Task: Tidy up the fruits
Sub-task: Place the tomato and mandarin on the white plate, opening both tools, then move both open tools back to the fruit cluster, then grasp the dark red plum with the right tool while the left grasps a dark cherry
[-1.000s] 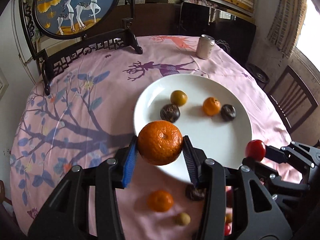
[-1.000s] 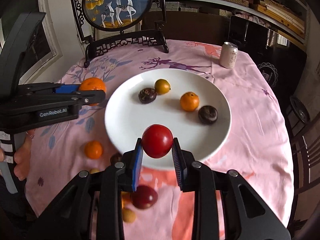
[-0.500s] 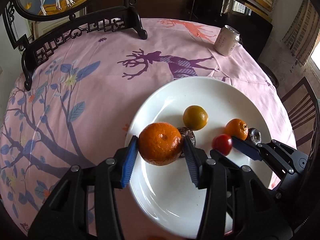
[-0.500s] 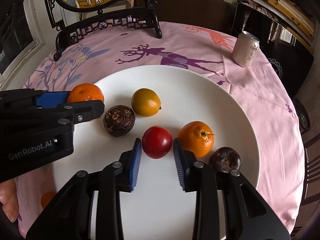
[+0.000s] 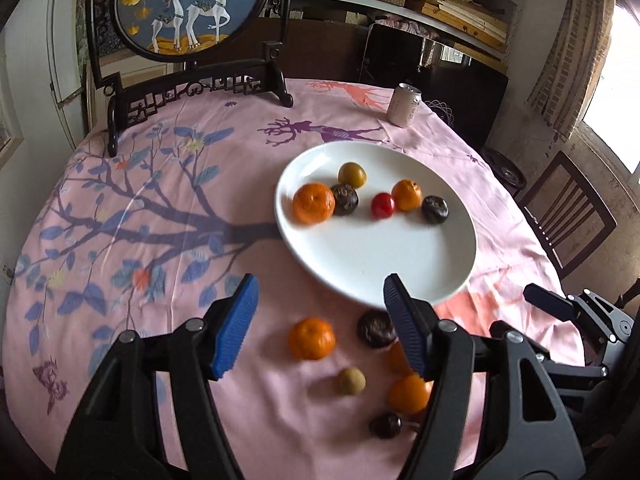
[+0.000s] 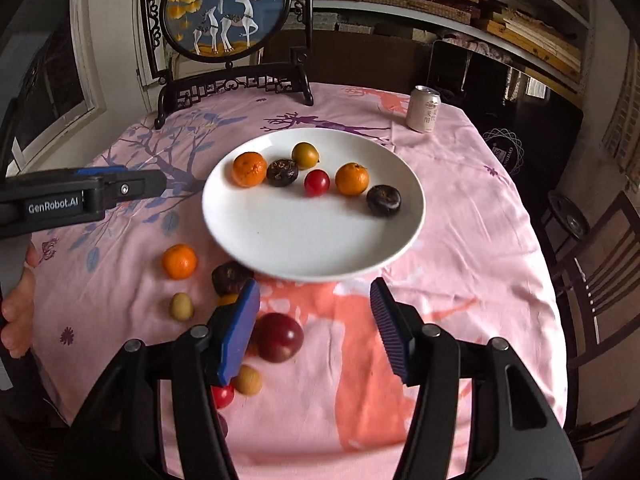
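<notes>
Soft daylight from a blown-out window [image 5: 616,92], fisheye-bent dark corners, slight motion blur.

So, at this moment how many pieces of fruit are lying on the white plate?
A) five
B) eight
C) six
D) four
C: the white plate holds six: two mandarins, two dark wrinkled fruits, a yellow-green fruit and a small red tomato.

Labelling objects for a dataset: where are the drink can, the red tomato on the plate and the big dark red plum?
drink can [image 6: 424,109], right wrist view, middle of its side.
red tomato [image 6: 317,183], right wrist view, centre.
dark red plum [image 6: 279,337], right wrist view, centre.
</notes>
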Demonstrator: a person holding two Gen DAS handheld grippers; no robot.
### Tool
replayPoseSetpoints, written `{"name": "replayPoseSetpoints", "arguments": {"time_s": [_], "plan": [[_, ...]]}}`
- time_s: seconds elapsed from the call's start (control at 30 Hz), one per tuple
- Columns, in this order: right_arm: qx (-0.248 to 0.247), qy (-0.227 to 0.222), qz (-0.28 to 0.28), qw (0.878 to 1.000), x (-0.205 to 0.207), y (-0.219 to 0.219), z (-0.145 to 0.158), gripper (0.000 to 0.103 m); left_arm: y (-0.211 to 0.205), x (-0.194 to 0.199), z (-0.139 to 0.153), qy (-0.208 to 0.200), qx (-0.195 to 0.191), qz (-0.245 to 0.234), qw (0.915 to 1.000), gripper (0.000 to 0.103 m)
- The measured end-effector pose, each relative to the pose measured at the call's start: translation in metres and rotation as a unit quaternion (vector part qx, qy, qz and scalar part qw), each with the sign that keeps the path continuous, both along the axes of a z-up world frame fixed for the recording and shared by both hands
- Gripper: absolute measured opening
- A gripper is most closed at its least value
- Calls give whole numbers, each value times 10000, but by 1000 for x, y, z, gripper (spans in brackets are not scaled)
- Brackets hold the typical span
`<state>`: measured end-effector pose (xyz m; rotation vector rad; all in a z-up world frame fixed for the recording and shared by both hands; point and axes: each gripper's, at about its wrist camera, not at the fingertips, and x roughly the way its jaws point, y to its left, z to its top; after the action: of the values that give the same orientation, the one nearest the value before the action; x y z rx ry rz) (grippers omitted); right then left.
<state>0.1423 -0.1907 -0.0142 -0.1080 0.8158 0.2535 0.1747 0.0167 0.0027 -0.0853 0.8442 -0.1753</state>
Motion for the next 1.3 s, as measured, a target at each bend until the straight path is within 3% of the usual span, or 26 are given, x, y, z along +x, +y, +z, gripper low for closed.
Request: {"name": "replayPoseSetpoints", "arguments": {"time_s": [0.23, 0.5, 0.8, 0.93, 1.0, 1.03, 1.3], "plan": [[153, 14, -343, 9993, -24, -12, 5, 58, 6, -42, -19, 160, 47, -34, 9999, 67], [83, 228, -265, 9994, -33, -2, -11, 58, 21, -66, -34, 273, 39, 29, 9996, 78], [55, 783, -87, 9969, -3, 11, -54, 58, 17, -85, -50, 397, 303, -169, 9986, 80], [168, 796, 59, 9967, 11, 16, -65, 58, 15, -86, -58, 511, 364, -250, 9977, 80], [205, 802, 130, 9965, 18, 18, -70, 50, 11, -87, -61, 565, 377, -318, 9972, 80], [298, 837, 232, 9958, 20, 18, -71, 39, 8, -87, -62, 587, 378, -360, 9969, 80], [145, 691, -248, 9972, -3, -9, -54, 39, -19, -79, -77, 922, 223, -868, 9917, 80]]}}
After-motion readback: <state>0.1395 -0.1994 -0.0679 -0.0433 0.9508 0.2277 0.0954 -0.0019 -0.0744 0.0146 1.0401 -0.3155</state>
